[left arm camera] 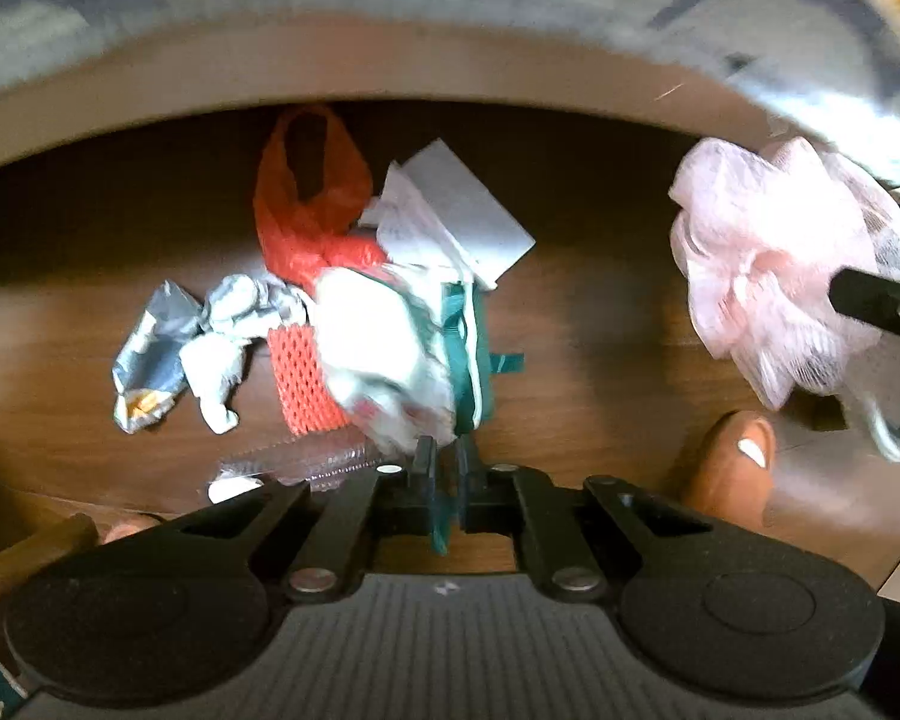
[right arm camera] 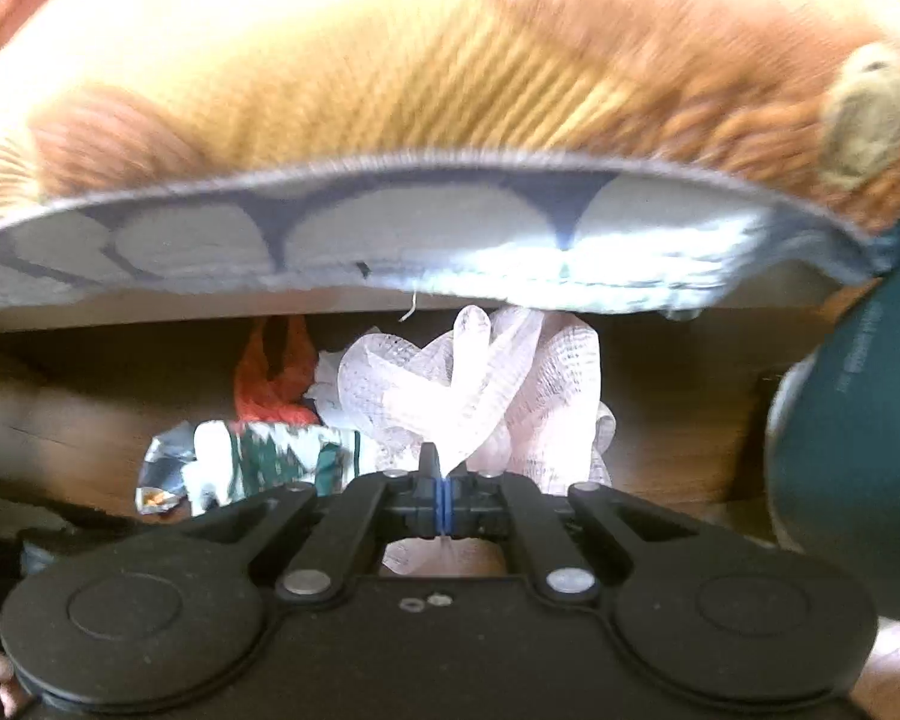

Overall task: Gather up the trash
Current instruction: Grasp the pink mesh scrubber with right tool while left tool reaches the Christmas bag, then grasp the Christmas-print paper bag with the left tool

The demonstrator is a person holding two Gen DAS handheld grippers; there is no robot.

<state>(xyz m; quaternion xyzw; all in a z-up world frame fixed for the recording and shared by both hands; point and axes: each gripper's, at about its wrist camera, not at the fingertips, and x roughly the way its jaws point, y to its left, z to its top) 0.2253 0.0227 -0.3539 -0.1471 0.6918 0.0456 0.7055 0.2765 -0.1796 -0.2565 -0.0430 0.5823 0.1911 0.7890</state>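
Note:
In the left wrist view my left gripper (left arm camera: 444,462) is shut on a crumpled white and green wrapper (left arm camera: 384,348); a teal strip of it runs between the pads. Under it on the wooden floor (left arm camera: 600,312) lie a red net bag (left arm camera: 306,222), an orange mesh sleeve (left arm camera: 303,384), a silver foil wrapper (left arm camera: 150,354), white paper (left arm camera: 462,210) and clear plastic (left arm camera: 306,462). My right gripper (right arm camera: 444,474) is shut on a pink mesh pouf (right arm camera: 468,378). That pouf (left arm camera: 774,264) hangs at the right of the left wrist view.
A grey and blue patterned rug (right arm camera: 390,228) lies beyond the trash, with an orange ribbed rug (right arm camera: 390,60) behind it. A teal round object (right arm camera: 870,420) stands at the right. A person's toe (left arm camera: 738,468) rests on the floor near my left gripper.

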